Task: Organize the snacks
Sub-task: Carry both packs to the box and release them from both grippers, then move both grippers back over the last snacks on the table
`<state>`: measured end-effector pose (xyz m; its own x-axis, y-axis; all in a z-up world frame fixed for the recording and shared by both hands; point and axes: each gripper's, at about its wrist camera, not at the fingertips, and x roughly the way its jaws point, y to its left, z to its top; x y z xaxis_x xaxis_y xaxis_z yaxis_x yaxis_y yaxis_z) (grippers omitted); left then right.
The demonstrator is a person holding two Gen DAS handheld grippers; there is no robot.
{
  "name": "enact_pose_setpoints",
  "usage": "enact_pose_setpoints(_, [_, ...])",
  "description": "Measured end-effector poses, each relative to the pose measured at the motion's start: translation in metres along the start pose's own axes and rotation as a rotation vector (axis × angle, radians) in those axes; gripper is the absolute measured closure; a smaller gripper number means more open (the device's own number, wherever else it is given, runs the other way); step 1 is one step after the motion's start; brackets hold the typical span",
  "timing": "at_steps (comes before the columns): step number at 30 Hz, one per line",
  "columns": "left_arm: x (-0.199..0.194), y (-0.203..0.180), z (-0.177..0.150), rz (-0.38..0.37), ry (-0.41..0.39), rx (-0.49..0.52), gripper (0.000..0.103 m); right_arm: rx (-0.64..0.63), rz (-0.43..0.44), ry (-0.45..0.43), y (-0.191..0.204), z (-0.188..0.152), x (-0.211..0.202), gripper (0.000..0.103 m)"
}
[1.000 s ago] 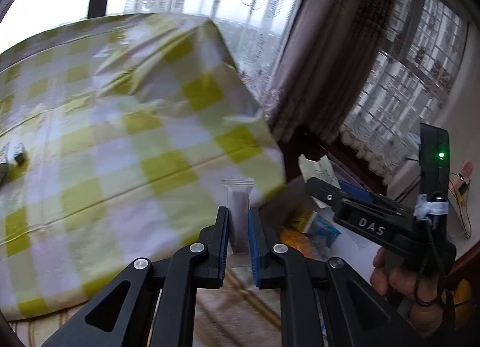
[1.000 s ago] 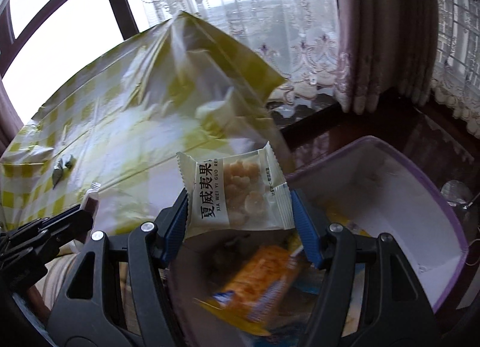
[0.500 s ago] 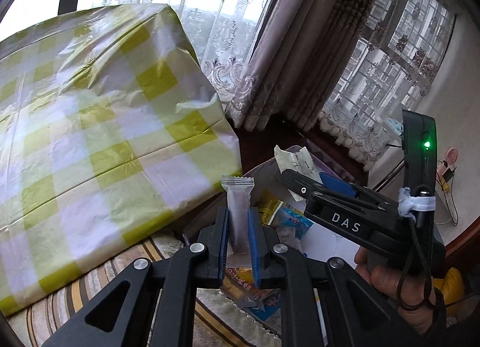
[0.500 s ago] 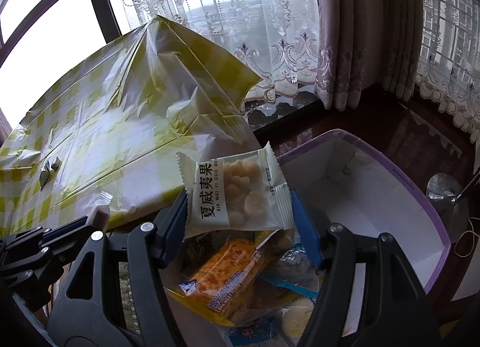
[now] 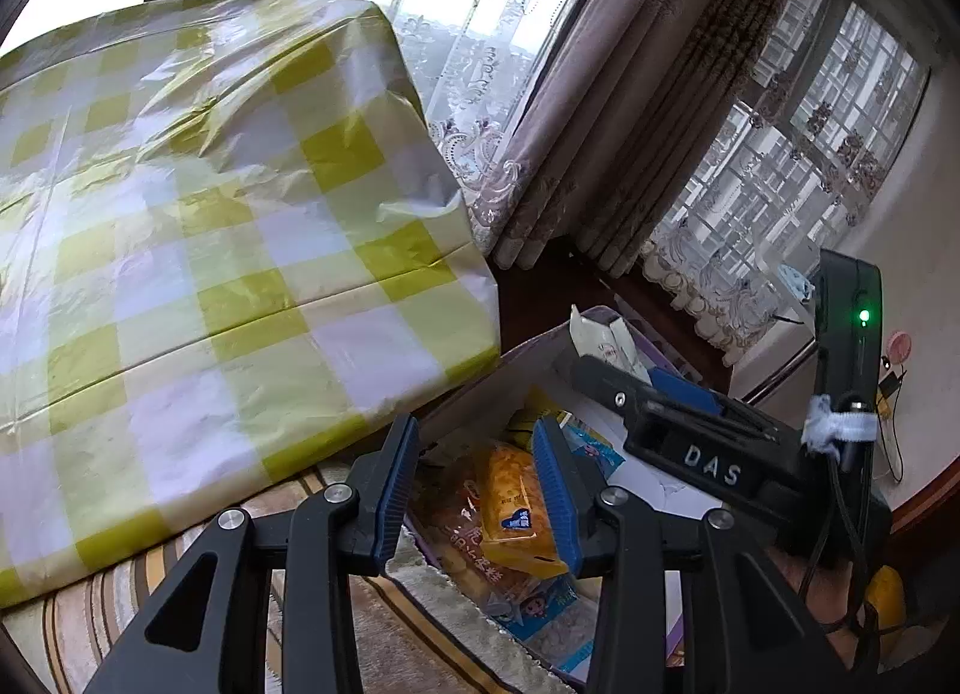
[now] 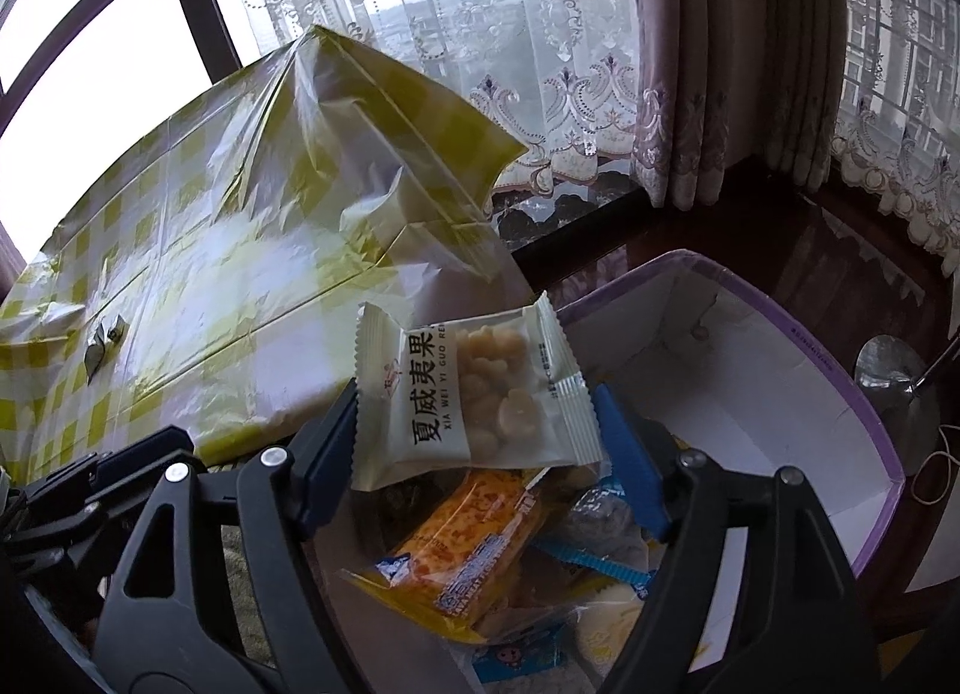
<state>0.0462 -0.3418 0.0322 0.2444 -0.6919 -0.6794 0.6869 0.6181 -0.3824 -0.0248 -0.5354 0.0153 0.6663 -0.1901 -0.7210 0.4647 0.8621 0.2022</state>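
My left gripper (image 5: 474, 436) hangs over the near end of a white box with a purple rim (image 5: 528, 346). Its jaws are opening and nothing is between them. Under it lie an orange cake packet (image 5: 516, 508) and blue-printed packets. My right gripper (image 6: 474, 400) holds a white packet of pale nuts (image 6: 480, 370) upright above the box (image 6: 840, 394). Both pads still touch the packet's side edges while the jaws are opening. The orange cake packet (image 6: 474, 538) lies right below it. The far half of the box is bare white. The thin stick snack is out of sight.
A table under a yellow-and-white checked plastic cloth (image 5: 210, 274) stands close on the left, with a small crumpled wrapper (image 6: 102, 340) on it. Lace curtains and windows are behind. A striped rug (image 5: 150, 586) lies below, and a round metal stand base (image 6: 894, 376) sits right of the box.
The left jaws have let go of the thin stick snack, which is gone from view, and now stand apart. The right jaws have widened slightly around the nut packet. Both views have drifted toward the box.
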Motion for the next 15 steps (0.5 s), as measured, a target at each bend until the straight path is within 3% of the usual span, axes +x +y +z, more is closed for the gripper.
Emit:
enact_pose_setpoints(9, [-0.016, 0.019, 0.000, 0.007, -0.041, -0.064, 0.062, -0.034, -0.006, 0.022, 0.013, -0.002, -0.002, 0.020])
enact_pose_setpoints(15, [-0.036, 0.043, -0.004, 0.091, -0.079, -0.107, 0.062, -0.080, 0.036, 0.022, 0.044, -0.003, -0.008, 0.020])
